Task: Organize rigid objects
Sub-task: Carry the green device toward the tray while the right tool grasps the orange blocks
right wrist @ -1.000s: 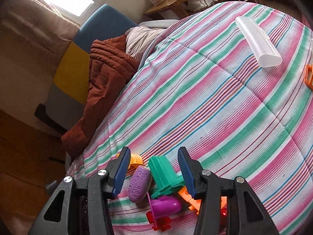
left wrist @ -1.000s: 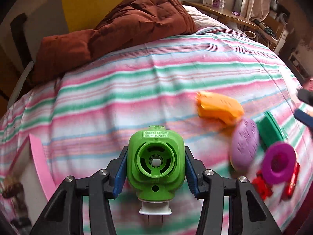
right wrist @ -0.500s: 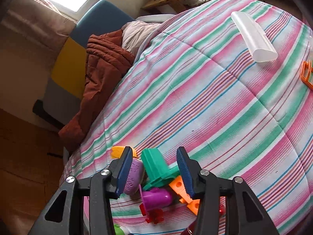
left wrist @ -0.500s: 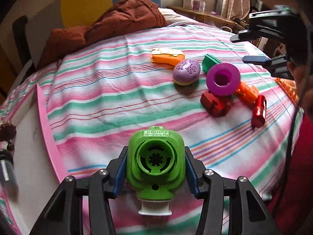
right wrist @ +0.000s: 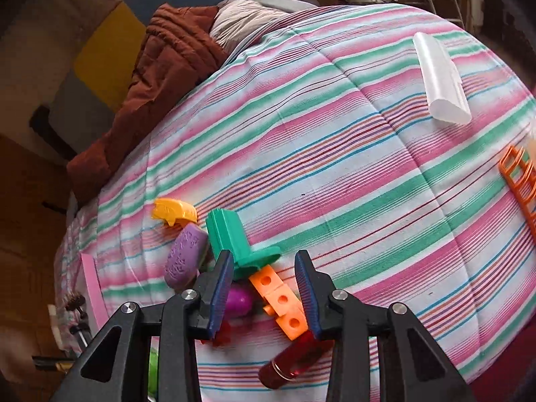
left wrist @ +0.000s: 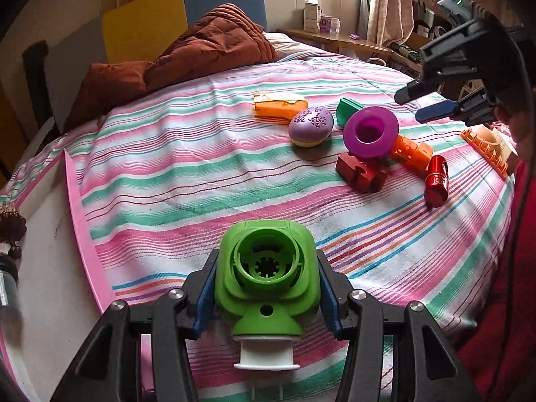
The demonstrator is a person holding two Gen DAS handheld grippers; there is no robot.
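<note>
My left gripper [left wrist: 266,269] is shut on a green plug-in device [left wrist: 264,288] with a white base, held over the near part of the striped bed [left wrist: 201,174]. Farther right lies a pile: an orange holed block [left wrist: 410,149], a magenta ring [left wrist: 370,132], a red block [left wrist: 361,172], a red cylinder [left wrist: 435,181], a purple oval [left wrist: 311,125] and a green T-piece [left wrist: 348,109]. My right gripper [right wrist: 264,261] hangs above that pile with its jaws closing. The orange holed block [right wrist: 281,298] lies below the gap, untouched.
A yellow-orange piece [right wrist: 174,211] lies beyond the pile. A white translucent case [right wrist: 440,80] and an orange rack [right wrist: 519,181] sit to the right. A brown quilt [left wrist: 187,57] covers the bed's far end. A pink strip [left wrist: 83,221] runs along the left edge.
The left gripper has carried the green device back toward the bed's near edge, so the pile now lies farther off. The right gripper's jaws have narrowed and rolled over the pile.
</note>
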